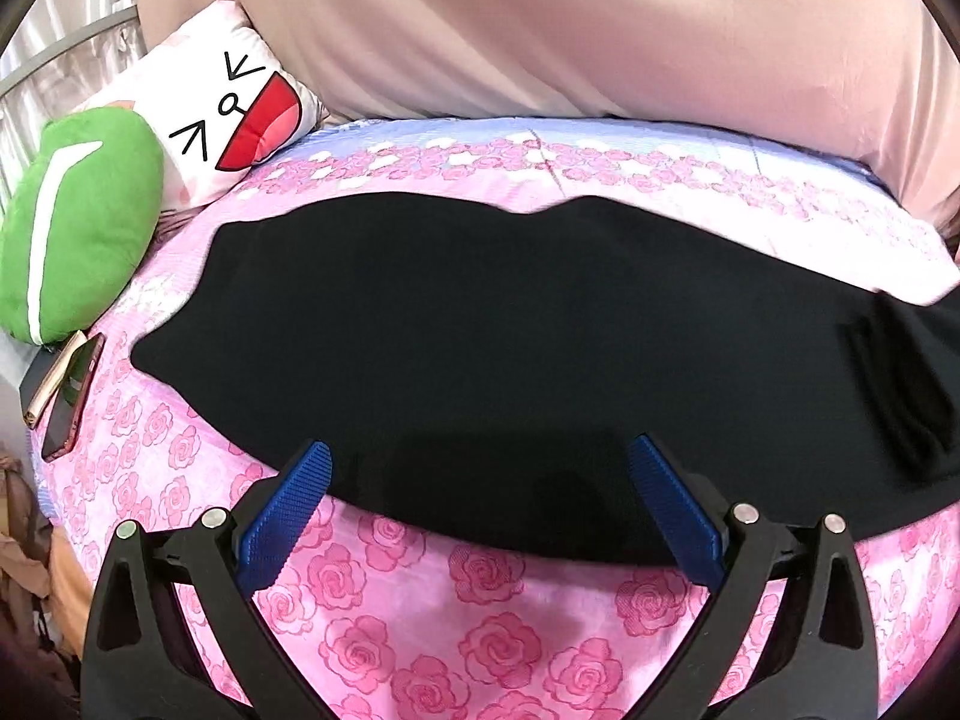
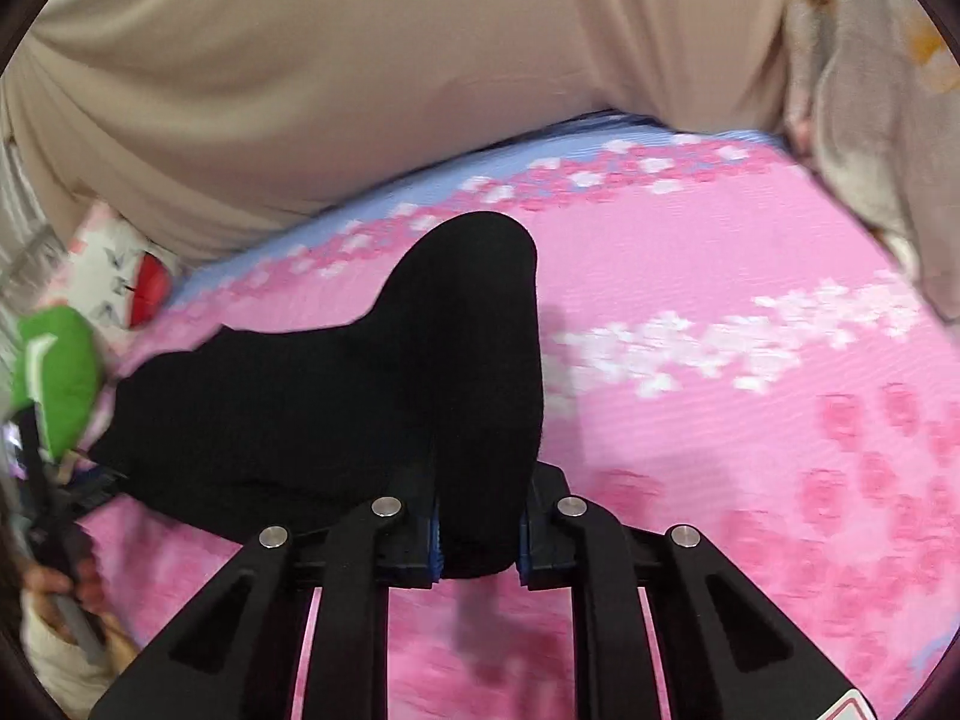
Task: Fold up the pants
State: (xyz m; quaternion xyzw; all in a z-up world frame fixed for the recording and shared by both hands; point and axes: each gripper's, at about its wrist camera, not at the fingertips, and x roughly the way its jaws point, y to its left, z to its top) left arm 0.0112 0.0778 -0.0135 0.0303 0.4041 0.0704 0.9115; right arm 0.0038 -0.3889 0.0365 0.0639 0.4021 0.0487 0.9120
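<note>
Both tongs were mine: left gripper [image 1: 480, 468] gaped wide over the black pants [image 1: 480, 348] spread on the rose bedsheet [image 1: 480, 630]; right gripper [image 2: 480, 531] pinched a raised fold of them.

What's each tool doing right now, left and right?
Left tool: open, over the black pants, gripping nothing.
Right tool: closed on a bunched end of the black pants.

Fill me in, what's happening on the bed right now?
A person is folding black pants spread across the pink rose bedsheet. The right gripper is shut on one end of the pants, lifting the fabric off the sheet. The left gripper is open at the near edge of the cloth, gripping nothing. A green plush lies off to the side.
</note>
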